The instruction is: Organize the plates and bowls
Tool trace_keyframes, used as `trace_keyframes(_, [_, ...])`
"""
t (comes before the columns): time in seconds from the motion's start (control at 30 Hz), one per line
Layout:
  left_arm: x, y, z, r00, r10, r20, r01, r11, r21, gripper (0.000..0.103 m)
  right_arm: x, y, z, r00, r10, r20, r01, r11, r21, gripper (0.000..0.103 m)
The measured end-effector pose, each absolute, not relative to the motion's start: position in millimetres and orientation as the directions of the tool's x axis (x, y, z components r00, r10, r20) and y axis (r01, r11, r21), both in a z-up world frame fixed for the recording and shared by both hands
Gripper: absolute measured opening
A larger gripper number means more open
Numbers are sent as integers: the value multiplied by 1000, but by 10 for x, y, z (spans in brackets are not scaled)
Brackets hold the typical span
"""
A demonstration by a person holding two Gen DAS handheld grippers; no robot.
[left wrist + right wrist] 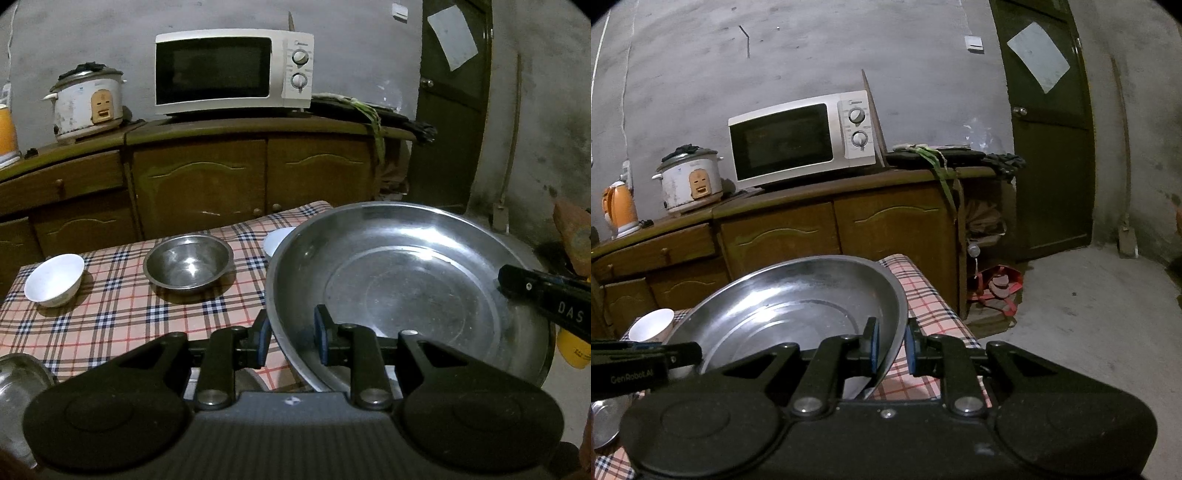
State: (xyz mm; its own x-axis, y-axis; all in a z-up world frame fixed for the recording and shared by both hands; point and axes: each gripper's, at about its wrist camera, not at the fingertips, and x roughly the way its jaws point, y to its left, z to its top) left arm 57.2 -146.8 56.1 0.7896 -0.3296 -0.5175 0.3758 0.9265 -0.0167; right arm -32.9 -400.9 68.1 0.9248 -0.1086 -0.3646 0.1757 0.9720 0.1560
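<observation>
Basin (406, 280), large, steel, shallow, held tilted above the right end of the checked cloth (122, 314). Left gripper (291, 338) clenched on its near-left rim: one blue pad inside the wall, one outside. Right gripper (892, 347) clenched likewise on the opposite rim; its black finger shows at the right edge of the left view. On the cloth: steel bowl (188, 264) at centre, upright; white bowl (54, 280) well to its left, tipped slightly; another white bowl (275, 240) partly hidden behind the basin rim. Wooden cabinet (199, 184) behind, with microwave (232, 72) and rice cooker (88, 103) on top.
</observation>
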Motion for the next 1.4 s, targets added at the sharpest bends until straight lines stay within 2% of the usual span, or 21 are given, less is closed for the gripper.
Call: trace_keyframes(1.4, [569, -1027, 524, 807, -250, -535, 283, 959, -21, 26, -226, -3671, 651, 921, 4, -391, 51, 990, 130, 21])
